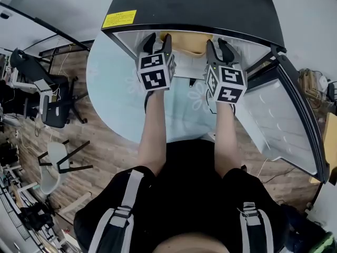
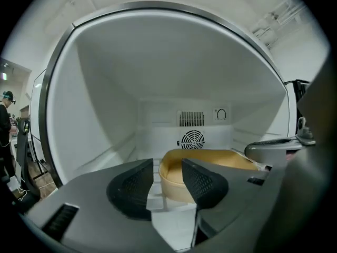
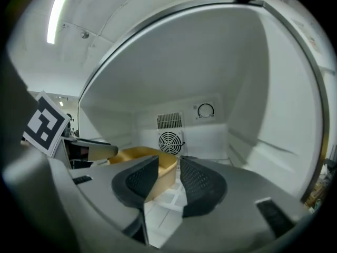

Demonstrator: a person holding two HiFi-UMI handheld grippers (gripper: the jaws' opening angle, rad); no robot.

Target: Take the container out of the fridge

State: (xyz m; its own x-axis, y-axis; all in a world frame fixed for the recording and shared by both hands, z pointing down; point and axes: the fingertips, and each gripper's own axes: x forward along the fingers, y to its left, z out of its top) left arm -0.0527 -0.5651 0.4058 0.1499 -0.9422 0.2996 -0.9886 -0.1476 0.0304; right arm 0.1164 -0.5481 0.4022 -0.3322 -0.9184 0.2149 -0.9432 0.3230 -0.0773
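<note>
Tan and shallow, the oval tray-like container (image 1: 185, 41) sits on the white floor of the small black-topped fridge (image 1: 210, 9). It lies near the front of the compartment, with the round fan grille (image 2: 192, 139) on the back wall behind it. The white-lined door (image 1: 281, 125) stands wide at the person's right, which leaves the whole mouth free for both arms.

Both tools reach into the opening side by side, one toward each end of the container, probably because a wide, flat dish lifts more evenly from two sides. The left gripper (image 2: 167, 179) has its jaws spread wide and holds nothing. The container's left end shows through the gap just ahead of the pads. The right gripper (image 3: 169, 179) is likewise spread and empty-handed, and the right end of the rim is lined up with its gap, close to the inner pad. I cannot tell whether it touches.

By my reading the grasp is not yet made. Each claw needs to slide on over the rim before it closes.
</note>
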